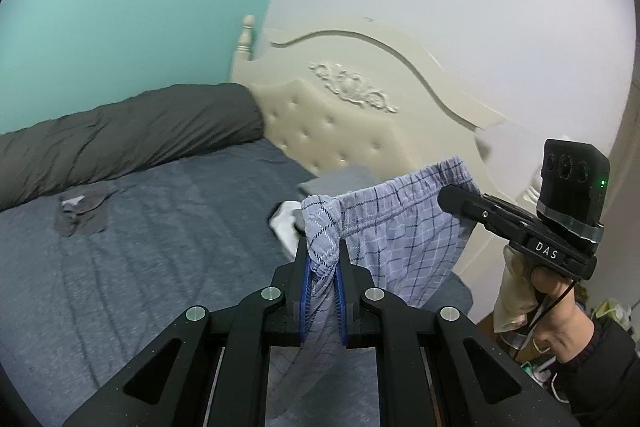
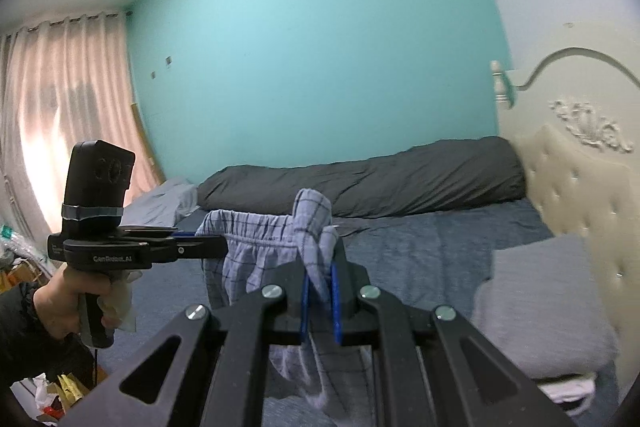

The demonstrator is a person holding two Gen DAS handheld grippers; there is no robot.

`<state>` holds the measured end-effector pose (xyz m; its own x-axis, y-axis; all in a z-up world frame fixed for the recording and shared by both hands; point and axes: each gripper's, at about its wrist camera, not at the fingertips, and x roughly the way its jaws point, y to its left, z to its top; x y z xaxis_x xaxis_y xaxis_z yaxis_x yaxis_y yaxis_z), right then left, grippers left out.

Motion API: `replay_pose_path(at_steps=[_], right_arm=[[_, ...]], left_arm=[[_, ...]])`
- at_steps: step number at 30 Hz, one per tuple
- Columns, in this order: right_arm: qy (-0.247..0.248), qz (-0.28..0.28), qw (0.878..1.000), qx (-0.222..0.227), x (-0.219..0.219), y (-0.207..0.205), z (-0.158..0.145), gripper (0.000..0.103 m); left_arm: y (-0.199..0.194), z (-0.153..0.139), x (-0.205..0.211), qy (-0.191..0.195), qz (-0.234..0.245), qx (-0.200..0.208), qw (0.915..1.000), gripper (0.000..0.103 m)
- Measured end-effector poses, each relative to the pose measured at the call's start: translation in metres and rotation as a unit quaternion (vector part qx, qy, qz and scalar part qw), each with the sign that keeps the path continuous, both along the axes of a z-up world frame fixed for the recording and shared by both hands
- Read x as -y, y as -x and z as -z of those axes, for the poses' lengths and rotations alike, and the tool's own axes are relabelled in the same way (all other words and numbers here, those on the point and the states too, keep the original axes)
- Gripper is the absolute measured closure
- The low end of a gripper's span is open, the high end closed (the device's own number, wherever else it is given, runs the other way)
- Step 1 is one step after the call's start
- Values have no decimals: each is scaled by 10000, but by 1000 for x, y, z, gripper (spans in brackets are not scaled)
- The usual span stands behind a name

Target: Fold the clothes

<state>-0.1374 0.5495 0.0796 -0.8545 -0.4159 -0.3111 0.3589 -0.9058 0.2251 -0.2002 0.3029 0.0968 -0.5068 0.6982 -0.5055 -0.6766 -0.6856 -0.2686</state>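
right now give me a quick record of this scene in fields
garment: plaid shorts, held up above the bed, waistband stretched between both tongs
left tongs: shut on one waistband corner
right tongs: shut on the other corner
bed: blue-grey cover
on bed: dark rolled duvet, small grey cloth
behind: cream headboard

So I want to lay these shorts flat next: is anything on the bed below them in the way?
Possibly. The plaid shorts hang over the bed near a grey pillow and a white item; a small grey garment lies further left.
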Motion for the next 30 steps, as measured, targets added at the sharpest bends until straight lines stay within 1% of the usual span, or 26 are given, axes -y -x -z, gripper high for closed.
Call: replay_pose_path(at_steps=[3, 7, 14, 22, 25, 30], right_arm=[[-25, 182, 9998, -24, -24, -13, -2, 95], [-53, 416, 9991, -41, -55, -26, -5, 95], [60, 790, 9968, -131, -108, -42, -12, 95], [90, 1120, 9936, -91, -160, -38, -16, 95], [142, 1223, 9923, -93, -178, -35, -17, 95], [106, 1348, 9908, 8, -204, -18, -10, 95]], left_arm=[[-4, -3, -31, 86, 147, -83, 9998, 92], [-6, -10, -69, 97, 350, -115, 9993, 92], [-1, -23, -132, 118, 666, -172, 9976, 92], [14, -30, -196, 180, 864, -174, 9959, 93], [23, -27, -216, 191, 888, -111, 9958, 93], [42, -18, -244, 245, 865, -20, 9959, 93]])
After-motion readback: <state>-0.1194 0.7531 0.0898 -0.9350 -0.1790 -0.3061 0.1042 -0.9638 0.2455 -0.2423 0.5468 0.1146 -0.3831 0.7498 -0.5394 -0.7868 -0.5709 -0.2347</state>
